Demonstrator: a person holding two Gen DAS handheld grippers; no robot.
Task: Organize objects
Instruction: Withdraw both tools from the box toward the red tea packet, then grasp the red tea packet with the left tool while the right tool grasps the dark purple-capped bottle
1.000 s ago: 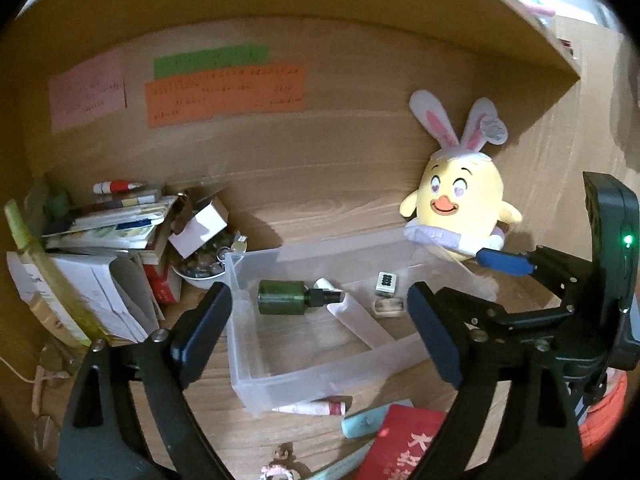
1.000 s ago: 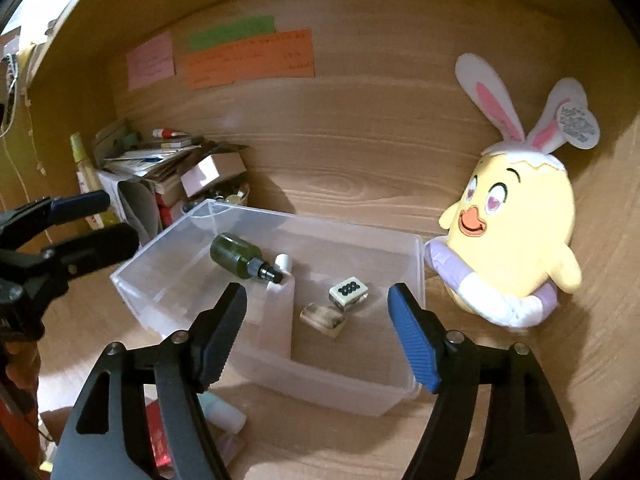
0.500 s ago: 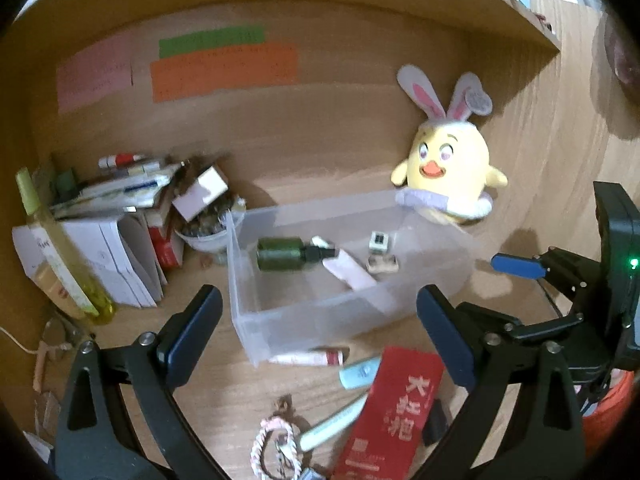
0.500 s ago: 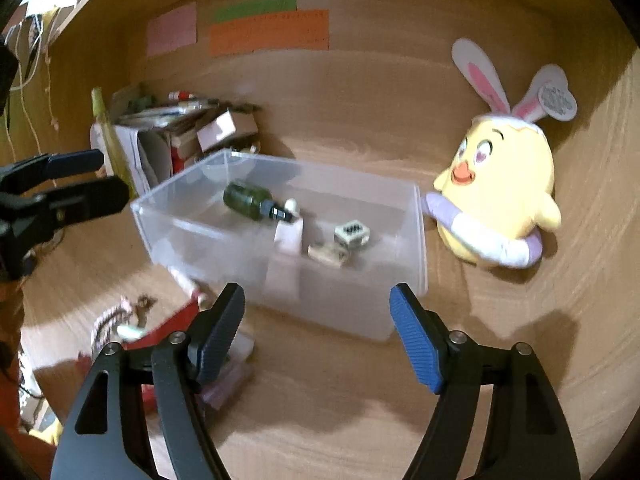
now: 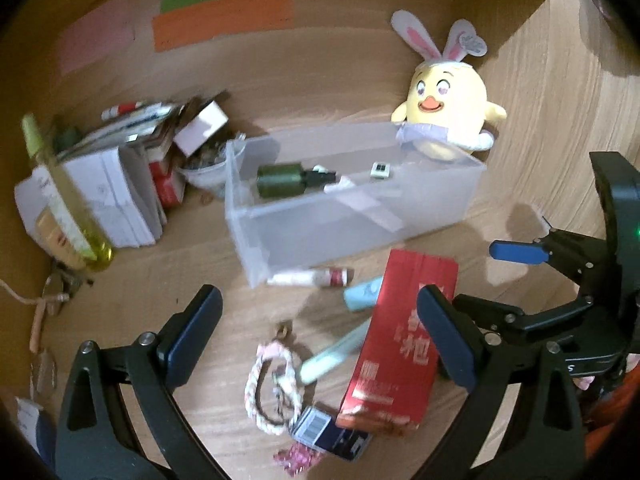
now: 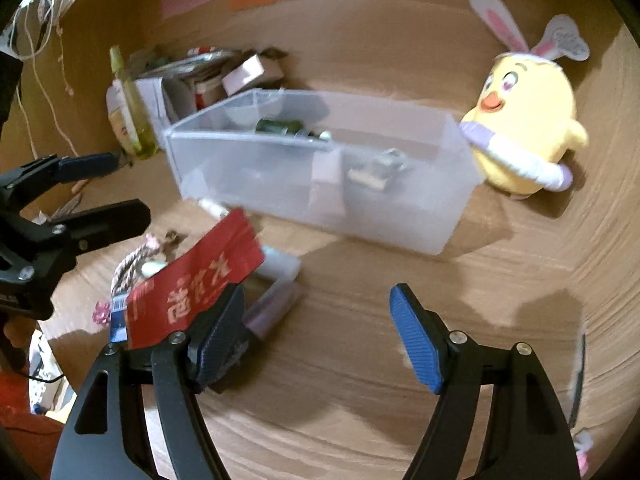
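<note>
**Ana:** Left wrist view first: the clear bin (image 5: 352, 216) sits in the middle of the wooden counter (image 5: 172, 272), with a dark green bottle (image 5: 284, 179) lying on its side in its left compartment and a small white cube (image 5: 380, 170) in the right one.

**Ben:** And the loose pile?

**Ana:** Just in front of the bin: a small white-and-red tube (image 5: 310, 278) touching its front wall, a red box (image 5: 400, 344) with gold characters, a pale teal tube (image 5: 340, 350) partly under it, a braided pink-white cord (image 5: 272, 384), and a barcoded dark packet (image 5: 328, 432).

**Ben:** Claws?

**Ana:** Left claw (image 5: 320, 340) stands wide apart above the pile, nothing between its pads. Right claw (image 6: 316, 336) is apart too; its left pad overlaps the red box's near end in the picture, but I can't tell whether they touch. Bare counter lies between the pads.

**Ben:** Around the edges?

**Ana:** A yellow chick plush (image 6: 524, 132) with bunny ears stands beside the bin's right end. On the left, stacked papers and boxes (image 5: 120, 176) and a yellow-green bottle (image 5: 64, 200). Pink, green and orange notes (image 5: 222, 20) are stuck on the back wall.
</note>
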